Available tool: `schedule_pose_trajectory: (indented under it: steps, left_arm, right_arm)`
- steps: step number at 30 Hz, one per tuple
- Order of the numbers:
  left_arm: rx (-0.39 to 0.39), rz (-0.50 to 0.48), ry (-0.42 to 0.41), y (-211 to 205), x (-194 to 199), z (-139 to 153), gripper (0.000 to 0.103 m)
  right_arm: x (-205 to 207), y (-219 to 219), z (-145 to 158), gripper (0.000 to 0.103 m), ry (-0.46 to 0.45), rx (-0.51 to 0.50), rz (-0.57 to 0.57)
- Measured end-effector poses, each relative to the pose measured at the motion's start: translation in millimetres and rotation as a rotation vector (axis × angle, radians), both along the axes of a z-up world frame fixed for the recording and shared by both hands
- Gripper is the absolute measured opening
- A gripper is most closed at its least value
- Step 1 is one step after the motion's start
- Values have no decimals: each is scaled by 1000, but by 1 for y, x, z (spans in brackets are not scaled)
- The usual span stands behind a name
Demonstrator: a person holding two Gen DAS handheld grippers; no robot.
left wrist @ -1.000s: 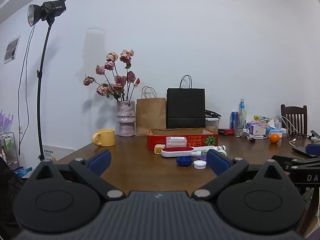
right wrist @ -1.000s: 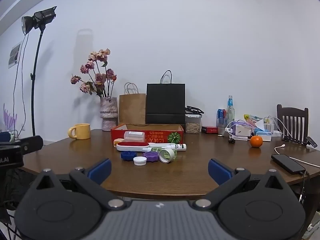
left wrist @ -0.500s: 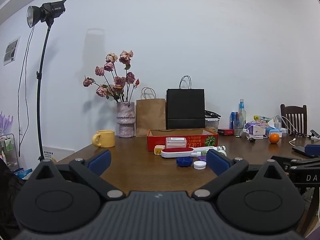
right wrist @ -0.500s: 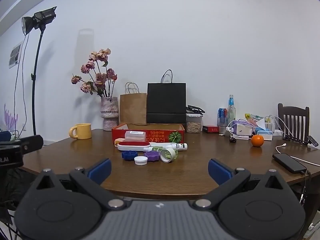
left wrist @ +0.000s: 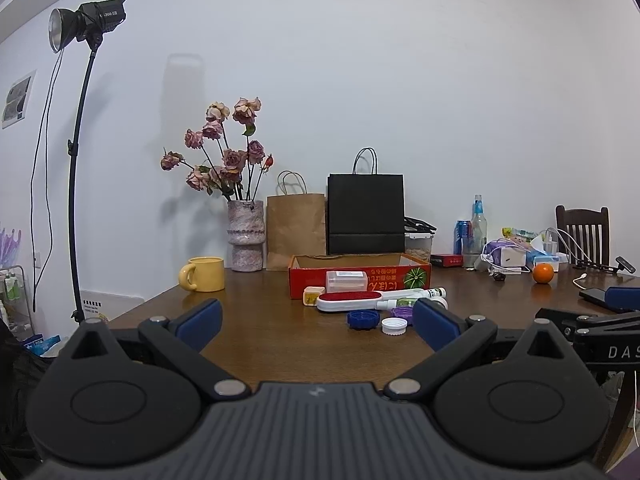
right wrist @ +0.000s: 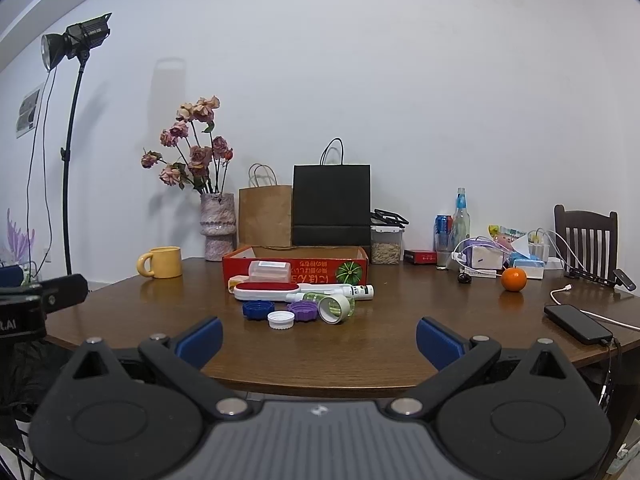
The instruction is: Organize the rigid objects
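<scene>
A red cardboard box (left wrist: 360, 278) (right wrist: 296, 266) stands open on the wooden table. In front of it lie a clear plastic case (right wrist: 269, 271), a small yellow box (left wrist: 314, 295), a red-and-white lint brush (left wrist: 352, 301) (right wrist: 267, 291), a white tube (right wrist: 356, 290), a blue lid (left wrist: 363, 319) (right wrist: 258, 309), a white cap (left wrist: 394, 325) (right wrist: 281, 319), a purple lid (right wrist: 303, 311) and a green tape roll (right wrist: 335, 309). My left gripper (left wrist: 316, 326) and right gripper (right wrist: 318, 338) are open, empty and held short of the table's near edge.
A yellow mug (right wrist: 161, 262), a vase of dried roses (right wrist: 217, 226), a brown bag (right wrist: 265, 216) and a black bag (right wrist: 331, 206) stand at the back. An orange (right wrist: 513, 279), a phone (right wrist: 577, 323), bottles and cables sit right. A light stand (right wrist: 68, 152) is at left.
Both views have shifted very slightly; the grippers stay open and nothing on the table has moved.
</scene>
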State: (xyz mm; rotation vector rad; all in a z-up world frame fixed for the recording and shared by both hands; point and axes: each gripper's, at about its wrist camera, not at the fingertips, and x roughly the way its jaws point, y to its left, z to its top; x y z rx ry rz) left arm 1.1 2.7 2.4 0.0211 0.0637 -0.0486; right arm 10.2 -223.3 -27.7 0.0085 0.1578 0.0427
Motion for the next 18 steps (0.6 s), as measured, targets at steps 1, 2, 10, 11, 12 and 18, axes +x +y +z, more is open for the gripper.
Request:
schedule_pose_trajectory:
  steps: [1,2,10,11,12,18]
  left_arm:
    - [0,-1,2,1,1,0,103]
    - [0,-1,2,2,1,0,103]
    - [2,-4,5,0,3,-2,103]
    - [3,-5,5,0,3,-2,103]
    - [4,-6,5,0,3,-2,103]
    - [3,-8,7,0,2,-2,103]
  right_arm:
    - [0,0,0,103,0,0,0]
    - [0,0,0,103,0,-1,0]
    - [0,1,0,103,0,0,0]
    - [0,1,0,103,0,-1,0]
    - [0,1,-1,103,-1,0,-1]
    - [0,0,0,103,-1,-2,0]
